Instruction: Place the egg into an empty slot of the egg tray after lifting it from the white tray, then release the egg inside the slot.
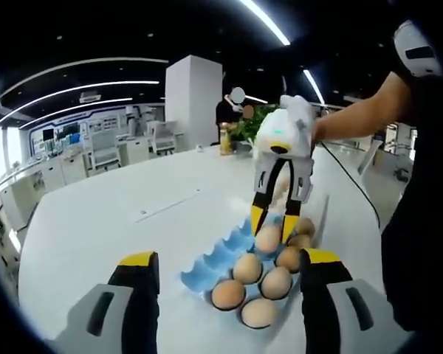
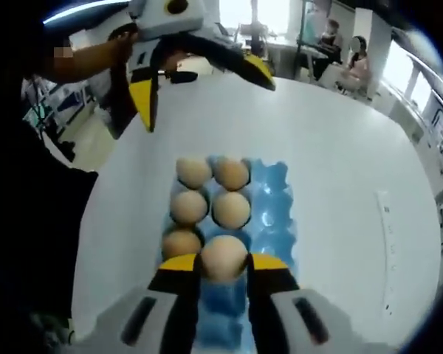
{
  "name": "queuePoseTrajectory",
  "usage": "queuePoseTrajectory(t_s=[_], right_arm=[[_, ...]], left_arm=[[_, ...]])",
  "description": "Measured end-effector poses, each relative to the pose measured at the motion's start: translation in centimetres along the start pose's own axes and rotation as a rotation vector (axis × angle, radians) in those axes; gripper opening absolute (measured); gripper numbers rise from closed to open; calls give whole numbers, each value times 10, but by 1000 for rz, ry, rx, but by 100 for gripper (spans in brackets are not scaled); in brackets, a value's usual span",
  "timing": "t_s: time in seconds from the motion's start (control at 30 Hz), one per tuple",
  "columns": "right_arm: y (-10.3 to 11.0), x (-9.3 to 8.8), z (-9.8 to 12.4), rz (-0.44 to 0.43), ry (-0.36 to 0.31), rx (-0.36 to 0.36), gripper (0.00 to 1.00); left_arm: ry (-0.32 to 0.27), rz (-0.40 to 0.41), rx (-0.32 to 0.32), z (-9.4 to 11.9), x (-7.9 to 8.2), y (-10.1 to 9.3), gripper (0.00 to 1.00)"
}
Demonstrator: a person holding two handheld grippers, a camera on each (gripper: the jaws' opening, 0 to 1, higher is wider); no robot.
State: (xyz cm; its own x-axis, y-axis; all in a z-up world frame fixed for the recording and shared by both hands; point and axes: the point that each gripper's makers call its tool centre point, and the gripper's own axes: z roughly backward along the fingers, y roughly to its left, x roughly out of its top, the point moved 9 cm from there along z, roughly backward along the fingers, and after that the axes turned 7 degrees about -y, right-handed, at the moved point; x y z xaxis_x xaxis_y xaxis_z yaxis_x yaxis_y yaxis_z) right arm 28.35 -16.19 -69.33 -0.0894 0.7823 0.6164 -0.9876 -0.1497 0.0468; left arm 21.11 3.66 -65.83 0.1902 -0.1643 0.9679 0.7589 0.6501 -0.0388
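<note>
My right gripper (image 2: 223, 264) clamps a smooth tan egg (image 2: 224, 257) between its yellow-tipped jaws, low over the blue moulded egg tray (image 2: 275, 214) on the white table (image 2: 340, 147). Farther off, my left gripper (image 1: 221, 265) hangs agape.

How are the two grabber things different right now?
The right gripper has its fingers shut on an egg over the blue egg tray; the left gripper holds nothing, its fingers spread wide. The right gripper points down at the tray; the left gripper hangs back, nearer the tray's edge. Both have yellow fingertips.
</note>
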Motion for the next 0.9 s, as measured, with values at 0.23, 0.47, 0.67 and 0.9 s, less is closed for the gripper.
queuePoseTrajectory(t_s=[0.23, 0.47, 0.67, 0.9], right_arm=[[-2, -2, -5, -10, 5, 8, 25], [-4, -4, -11, -6, 12, 7, 25], [-3, -5, -15, 1, 24, 13, 25], [-7, -7, -19, -25, 25, 25, 24]], left_arm=[[2, 6, 0, 0, -1, 1, 79], [2, 5, 0, -1, -1, 1, 79], [6, 7, -1, -2, -2, 1, 78], [4, 7, -1, -3, -1, 0, 78]])
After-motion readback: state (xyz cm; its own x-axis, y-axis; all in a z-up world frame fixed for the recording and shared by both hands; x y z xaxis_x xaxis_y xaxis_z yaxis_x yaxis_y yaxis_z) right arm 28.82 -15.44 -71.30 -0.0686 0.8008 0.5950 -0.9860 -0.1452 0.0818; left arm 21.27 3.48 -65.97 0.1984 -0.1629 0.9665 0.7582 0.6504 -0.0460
